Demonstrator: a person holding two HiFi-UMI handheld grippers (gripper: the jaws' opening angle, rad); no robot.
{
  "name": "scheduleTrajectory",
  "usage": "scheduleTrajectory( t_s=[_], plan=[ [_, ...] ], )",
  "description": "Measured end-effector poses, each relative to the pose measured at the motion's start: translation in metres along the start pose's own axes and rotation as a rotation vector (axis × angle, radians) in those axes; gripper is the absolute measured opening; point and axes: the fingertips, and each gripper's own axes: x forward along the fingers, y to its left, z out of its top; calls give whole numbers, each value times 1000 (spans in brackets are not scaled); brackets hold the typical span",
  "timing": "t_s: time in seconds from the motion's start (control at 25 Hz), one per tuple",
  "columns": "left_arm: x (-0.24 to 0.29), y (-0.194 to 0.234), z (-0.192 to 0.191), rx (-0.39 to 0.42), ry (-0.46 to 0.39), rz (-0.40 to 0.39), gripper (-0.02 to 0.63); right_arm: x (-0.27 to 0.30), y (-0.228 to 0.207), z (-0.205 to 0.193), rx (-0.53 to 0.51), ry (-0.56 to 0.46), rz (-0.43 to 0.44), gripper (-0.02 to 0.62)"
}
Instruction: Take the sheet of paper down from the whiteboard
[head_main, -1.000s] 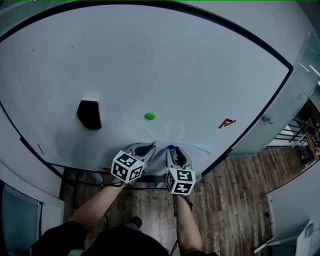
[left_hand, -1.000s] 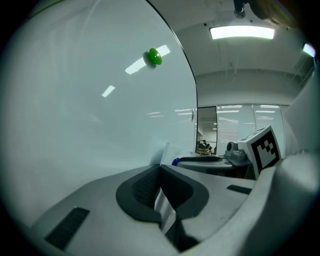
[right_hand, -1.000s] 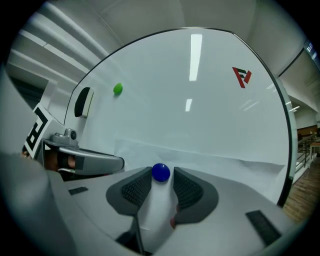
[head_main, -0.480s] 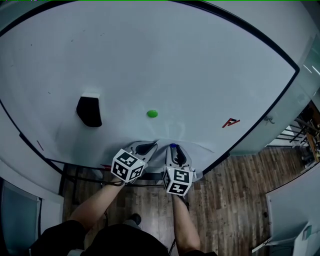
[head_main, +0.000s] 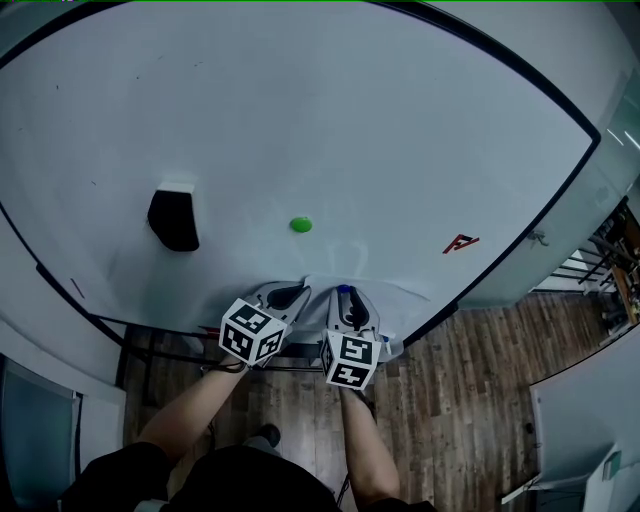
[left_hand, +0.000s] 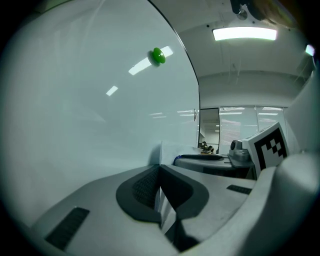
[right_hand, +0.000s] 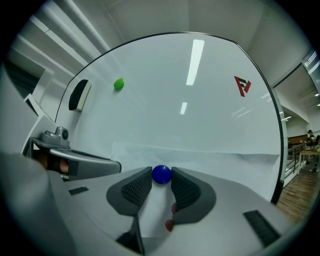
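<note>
Left gripper (left_hand: 160, 169): clamped tight on the sheet of paper (left_hand: 172, 149), likely to catch it.
Right gripper (right_hand: 161, 172): pinching the blue magnet (right_hand: 161, 176) that pins the sheet.
Whiteboard (head_main: 300, 120): sheet sits low, not yet off.
Green magnet (head_main: 301, 224): higher, well apart.

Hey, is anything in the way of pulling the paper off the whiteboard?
Yes: a blue magnet pins the sheet to the whiteboard; the right tongs grip it. The left tongs grip the sheet's edge.
</note>
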Motion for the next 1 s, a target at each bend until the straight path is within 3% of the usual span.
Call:
scheduleTrajectory(
  t_s=[1.0],
  plan=[
    [-1,1,-4,-37,-2,-17,21,-1,-3,-3,-30,18,-3,130]
  ],
)
